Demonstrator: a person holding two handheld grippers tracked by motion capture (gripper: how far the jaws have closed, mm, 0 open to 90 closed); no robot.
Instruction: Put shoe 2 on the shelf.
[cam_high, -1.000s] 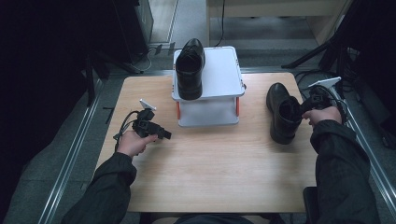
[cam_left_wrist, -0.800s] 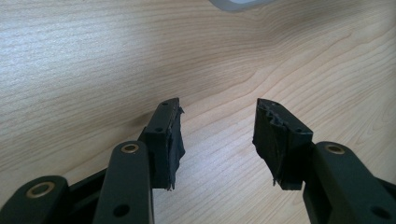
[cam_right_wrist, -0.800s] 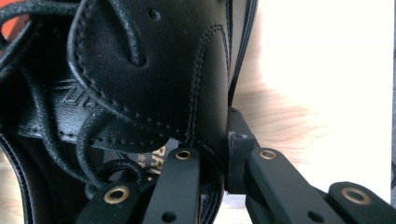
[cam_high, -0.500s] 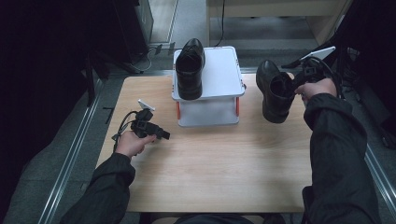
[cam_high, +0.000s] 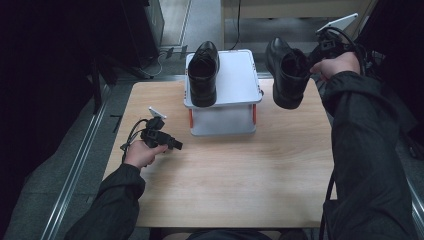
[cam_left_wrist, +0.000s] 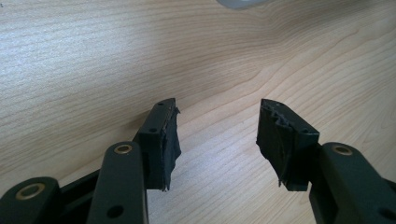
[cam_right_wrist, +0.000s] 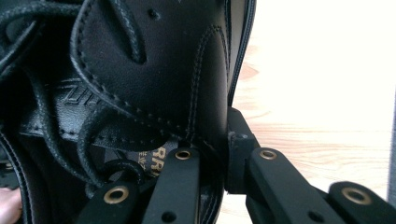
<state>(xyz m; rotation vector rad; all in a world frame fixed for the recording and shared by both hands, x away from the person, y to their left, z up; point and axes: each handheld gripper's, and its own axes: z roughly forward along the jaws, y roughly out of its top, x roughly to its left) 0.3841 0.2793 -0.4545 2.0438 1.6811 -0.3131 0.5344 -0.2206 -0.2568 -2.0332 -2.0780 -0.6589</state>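
One black lace-up shoe (cam_high: 202, 75) stands on the left half of a white box (cam_high: 235, 75) at the table's far middle. A second black shoe (cam_high: 286, 75) hangs in the air just right of the box, toe down. My right gripper (cam_high: 312, 57) is shut on the rim of its opening. In the right gripper view (cam_right_wrist: 210, 140) one jaw is inside the shoe (cam_right_wrist: 140, 70) and the other outside, pinching the leather wall. My left gripper (cam_high: 176, 145) rests low at the table's left. Its jaws (cam_left_wrist: 217, 135) have just been opening and stand open, with bare wood between them.
The wooden table (cam_high: 225, 170) stretches bare in front of the box. The right half of the box lid is free. A dark floor with metal rails lies to the left, and cables and dark equipment sit beyond the far edge.
My right hand has lifted the second shoe off the table's right side and carried it up beside the box. The left hand has stayed in place.
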